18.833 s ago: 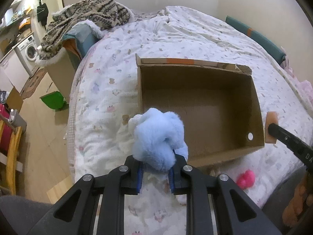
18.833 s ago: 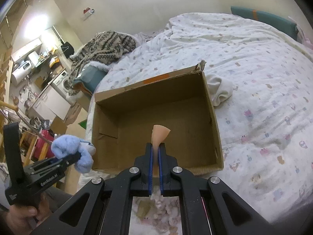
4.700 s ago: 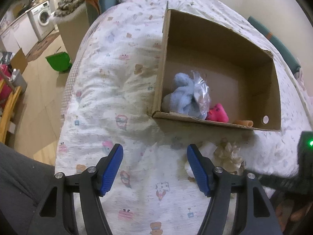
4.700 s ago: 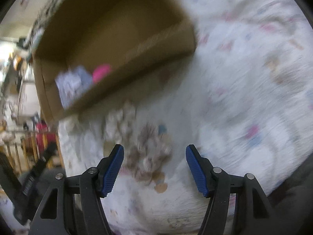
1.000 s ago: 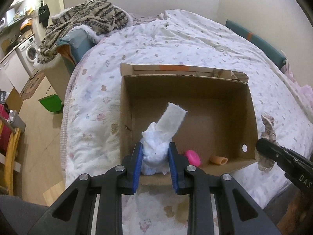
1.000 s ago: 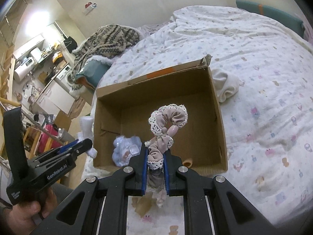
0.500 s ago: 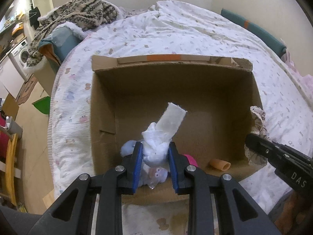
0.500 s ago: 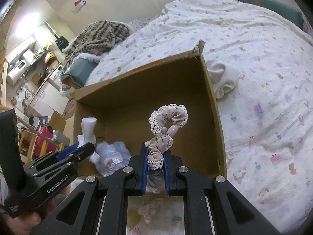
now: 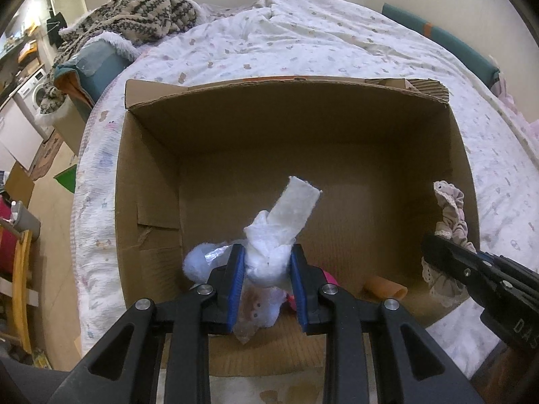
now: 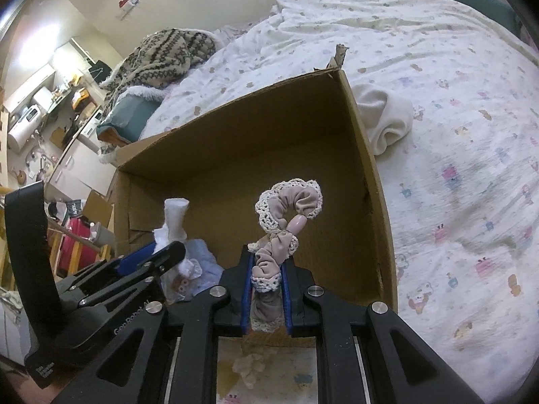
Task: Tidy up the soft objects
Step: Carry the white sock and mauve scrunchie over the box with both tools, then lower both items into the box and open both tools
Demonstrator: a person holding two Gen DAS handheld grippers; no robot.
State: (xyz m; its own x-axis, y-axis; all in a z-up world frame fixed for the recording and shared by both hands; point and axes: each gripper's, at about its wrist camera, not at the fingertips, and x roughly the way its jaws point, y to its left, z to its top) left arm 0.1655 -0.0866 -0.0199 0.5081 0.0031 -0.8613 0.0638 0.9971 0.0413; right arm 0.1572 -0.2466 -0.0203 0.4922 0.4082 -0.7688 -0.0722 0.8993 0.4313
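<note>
Your left tool (image 9: pixel 264 269) is clamped narrow on a white cloth bundle (image 9: pixel 269 252), with a flat white strip sticking up from it toward 1 o'clock. Your right tool (image 10: pixel 266 282) is pinched nearly closed on a beige lace-edged scrunchie (image 10: pixel 286 215), whose loop stands up past the tips toward 12 to 1 o'clock.

Both tools are over the near half of the open cardboard box (image 9: pixel 151 181) on the bed (image 9: pixel 303 40). Left tool is above the near-left part of the floor, right tool by the near-right wall, at 3 o'clock from the left one.

Directly under the left bundle, at 6 to 7 o'clock from it: a pale blue plush in a clear bag (image 9: pixel 202 259), a sliver of pink toy (image 9: pixel 328 277) just right of the tip, and an orange tube (image 9: pixel 384 286) lying flat at 4 o'clock, long axis across the box.

Key relation: the box floor is straight below both loads, so I judge the drop needs only a release, no more reach. Left bundle would land on the plush; the scrunchie's spot beside the orange tube looks bare. A cream cloth (image 10: pixel 387 121) lies outside the box, against its right wall, nearer your right hand.
</note>
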